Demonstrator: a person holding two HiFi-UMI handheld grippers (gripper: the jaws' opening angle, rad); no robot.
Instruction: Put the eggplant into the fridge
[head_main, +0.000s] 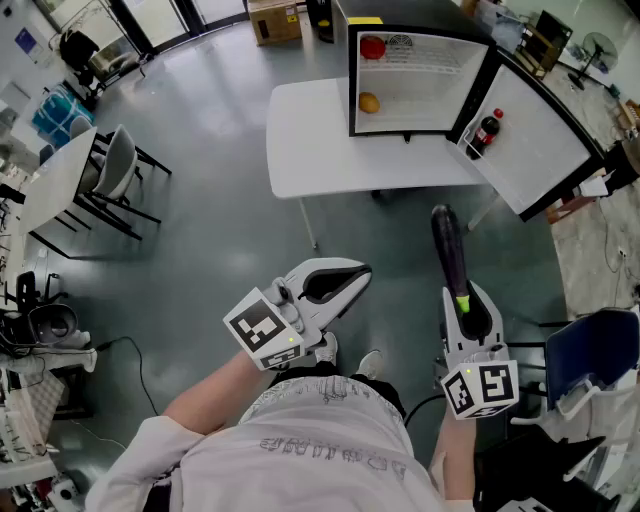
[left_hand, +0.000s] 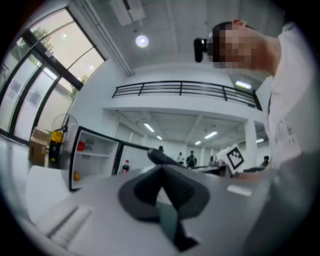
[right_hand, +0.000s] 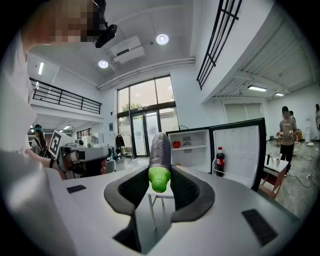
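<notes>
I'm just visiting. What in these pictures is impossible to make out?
Head view: the yellow fruit in the fridge is too small to name.
Head view: the bottle in the door is too small for its label to be read.
Head view: the right gripper covers most of the green end of the eggplant.
Left gripper view: blur smears the left gripper and the people behind it.

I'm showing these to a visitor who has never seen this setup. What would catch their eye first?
Most likely the long dark eggplant, its green stem clamped in the right tongs and its tip pointing towards the far end of the room. Next comes the small fridge, standing wide open on the white table ahead, with a red-capped bottle in its door.
</notes>
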